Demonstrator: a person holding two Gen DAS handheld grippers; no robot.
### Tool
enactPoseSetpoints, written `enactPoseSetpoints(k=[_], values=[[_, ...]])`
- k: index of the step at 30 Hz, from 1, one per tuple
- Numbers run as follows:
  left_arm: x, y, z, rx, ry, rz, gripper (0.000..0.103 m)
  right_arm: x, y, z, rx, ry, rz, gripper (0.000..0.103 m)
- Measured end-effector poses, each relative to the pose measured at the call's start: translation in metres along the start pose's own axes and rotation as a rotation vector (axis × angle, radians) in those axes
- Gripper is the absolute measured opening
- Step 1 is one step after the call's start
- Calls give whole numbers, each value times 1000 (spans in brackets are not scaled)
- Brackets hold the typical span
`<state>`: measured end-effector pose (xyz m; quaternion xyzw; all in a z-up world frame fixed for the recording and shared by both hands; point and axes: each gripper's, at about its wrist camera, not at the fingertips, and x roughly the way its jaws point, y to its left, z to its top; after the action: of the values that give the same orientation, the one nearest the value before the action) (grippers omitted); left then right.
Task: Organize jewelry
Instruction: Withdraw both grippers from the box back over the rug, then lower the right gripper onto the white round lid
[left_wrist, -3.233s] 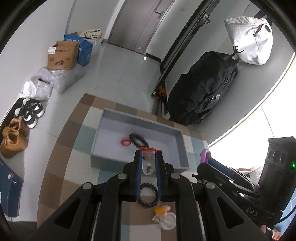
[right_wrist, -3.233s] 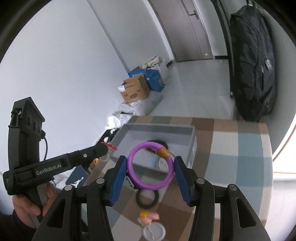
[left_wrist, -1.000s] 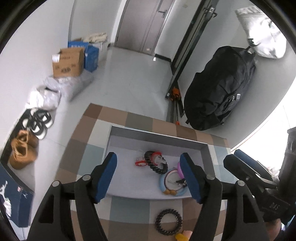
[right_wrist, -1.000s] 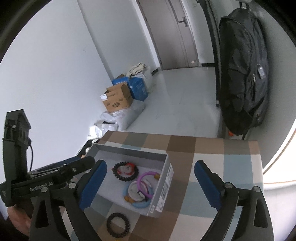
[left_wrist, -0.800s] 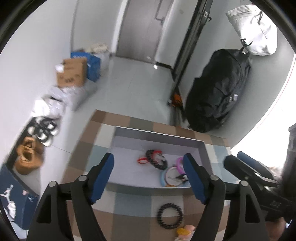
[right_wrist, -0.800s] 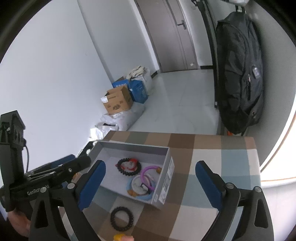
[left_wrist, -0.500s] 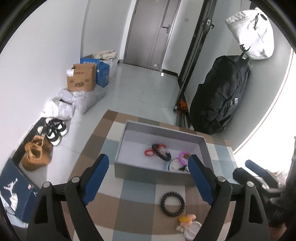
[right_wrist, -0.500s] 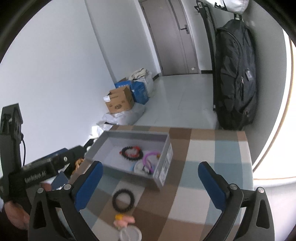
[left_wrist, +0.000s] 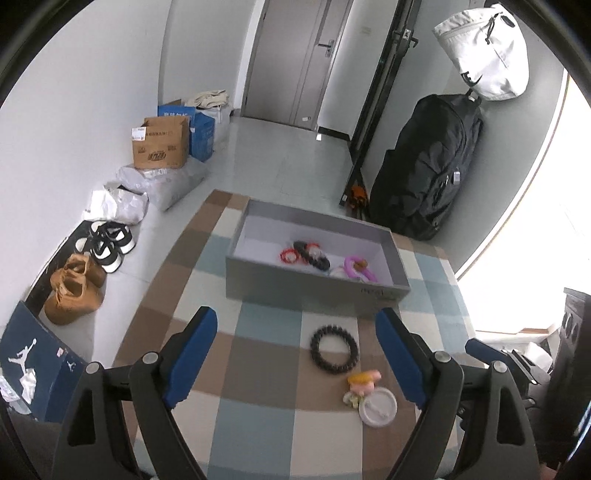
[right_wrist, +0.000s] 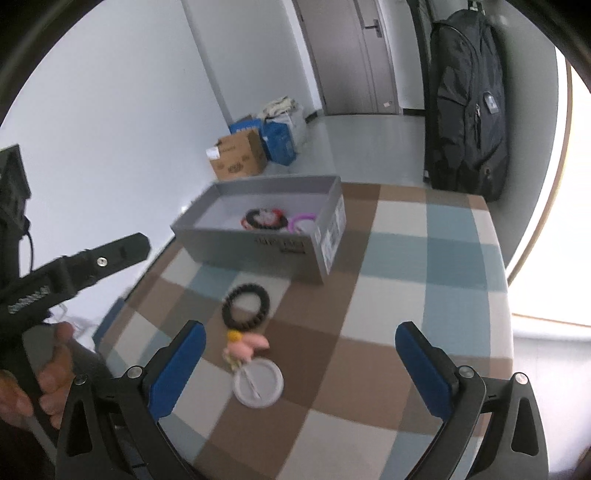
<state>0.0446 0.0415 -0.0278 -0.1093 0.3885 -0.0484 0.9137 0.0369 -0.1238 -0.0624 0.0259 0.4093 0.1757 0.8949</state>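
Since earlier: purple ring (left_wrist: 357, 268) now inside grey box (left_wrist: 314, 286).
Left gripper (left_wrist: 295, 354), right gripper (right_wrist: 297, 354): jaws just opened wide, empty.
Black bracelet (left_wrist: 334, 351): on table, before box; straddle its rim squarely.

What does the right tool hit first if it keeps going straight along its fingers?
Probably the checkered tablecloth. The right tool is open and empty, angled down at the table. The pink charm and white disc lie left of its centre line; the black bead bracelet is further on. Depth is uncertain.
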Motion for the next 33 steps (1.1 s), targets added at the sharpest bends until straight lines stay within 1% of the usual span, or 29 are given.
enactPoseSetpoints(k=[2, 5, 7, 10, 12, 13, 14, 15, 18, 21, 25, 29, 33], values=[[0, -1, -3, 2, 11, -5, 85, 2, -2, -6, -2, 26, -11, 103], [0, -1, -7, 9, 27, -1, 85, 5, -3, -13, 10, 63, 7, 103], [1, 2, -9, -4, 41, -4, 85, 7, -1, -17, 7, 76, 11, 103], [5, 7, -10, -29, 67, -16, 85, 14, 1, -24, 4, 116, -22, 102], [9, 10, -10, -46, 84, -31, 85, 18, 3, -28, 3, 138, -23, 100], [10, 11, -10, -57, 97, -47, 85, 20, 5, -29, 0, 143, -23, 97], [11, 12, -9, -68, 106, -56, 85, 21, 7, -29, -7, 146, -20, 94], [11, 13, -10, -74, 110, -59, 85, 21, 10, -30, -19, 146, -16, 93], [11, 15, -9, -84, 120, -60, 85, 24, 17, -33, -56, 151, -14, 92], [10, 18, -9, -93, 118, -57, 85, 29, 24, -35, -90, 164, -13, 84], [12, 23, -8, -109, 124, -54, 85, 31, 29, -36, -111, 157, -14, 83], [15, 26, -8, -123, 139, -55, 85, 33, 32, -36, -134, 145, -37, 72], [15, 29, -7, -134, 144, -59, 85, 34, 37, -37, -168, 139, -57, 67]])
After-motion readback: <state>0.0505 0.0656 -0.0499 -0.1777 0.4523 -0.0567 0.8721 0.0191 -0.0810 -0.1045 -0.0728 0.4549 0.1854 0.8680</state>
